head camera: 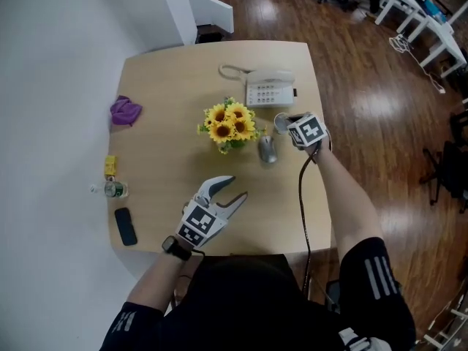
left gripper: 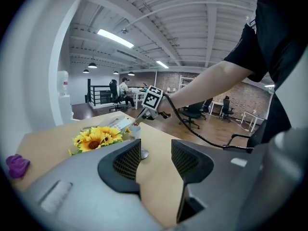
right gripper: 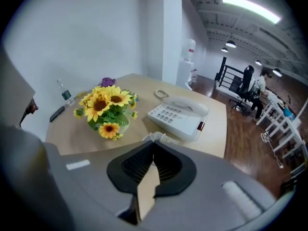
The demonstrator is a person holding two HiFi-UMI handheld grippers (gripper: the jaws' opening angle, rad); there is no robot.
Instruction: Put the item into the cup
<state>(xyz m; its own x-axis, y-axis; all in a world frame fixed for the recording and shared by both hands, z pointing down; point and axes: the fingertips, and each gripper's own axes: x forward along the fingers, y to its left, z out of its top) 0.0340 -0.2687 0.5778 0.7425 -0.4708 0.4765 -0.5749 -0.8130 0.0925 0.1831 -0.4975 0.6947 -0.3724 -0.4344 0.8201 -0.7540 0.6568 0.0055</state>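
A small pale cup (head camera: 281, 123) stands on the wooden table (head camera: 161, 86) between the sunflowers and the table's right edge. My right gripper (head camera: 291, 123) hovers with its tips right over that cup. In the right gripper view its jaws (right gripper: 154, 146) are closed at the tips, and a small crumpled white item (right gripper: 157, 137) pokes out just past them. The cup itself is hidden there. From the left gripper view the cup (left gripper: 134, 130) sits under the right gripper's tips (left gripper: 137, 122). My left gripper (head camera: 235, 187) rests near the front edge, open, nothing between its pads (left gripper: 154, 160).
A sunflower bouquet (head camera: 229, 125) stands mid-table with a grey mouse (head camera: 268, 149) beside it and a white desk phone (head camera: 269, 88) behind. At the left edge are a purple cloth (head camera: 125, 110), a small bottle (head camera: 110, 189), a yellow thing (head camera: 110, 165) and a black handset (head camera: 125, 226).
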